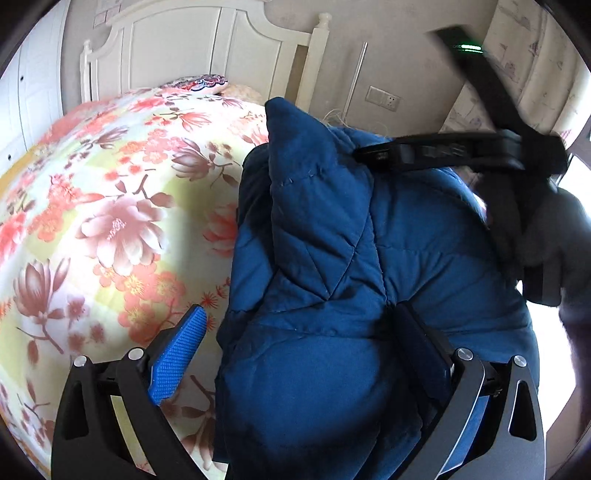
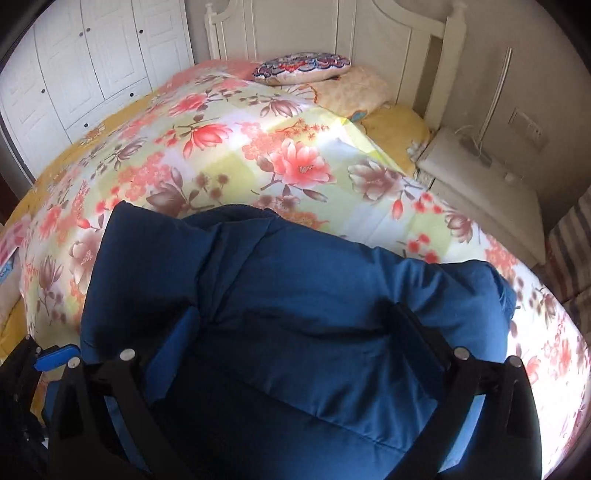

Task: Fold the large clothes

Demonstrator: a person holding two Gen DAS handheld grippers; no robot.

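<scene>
A bulky blue quilted jacket [image 1: 325,258] is bunched in a thick bundle on the floral bedspread [image 1: 110,192]. My left gripper [image 1: 299,332] is open. Its left blue pad [image 1: 177,358] stands clear of the cloth, and the jacket drapes over the right finger [image 1: 424,350]. In the right wrist view the jacket [image 2: 295,288] fills the gap of my right gripper [image 2: 297,325], whose fingers are spread wide on either side of the bundle. From the left wrist view, the right gripper's finger [image 1: 424,151] lies across the jacket's top, held by a gloved hand [image 1: 554,229].
The bed has a white headboard [image 2: 369,33], a patterned pillow [image 2: 303,66] and a beige one [image 2: 351,92] at its far end. A white nightstand [image 2: 476,184] stands to the right and white wardrobe doors [image 2: 85,62] to the left. The left gripper's blue pad [image 2: 55,356] shows at the lower left.
</scene>
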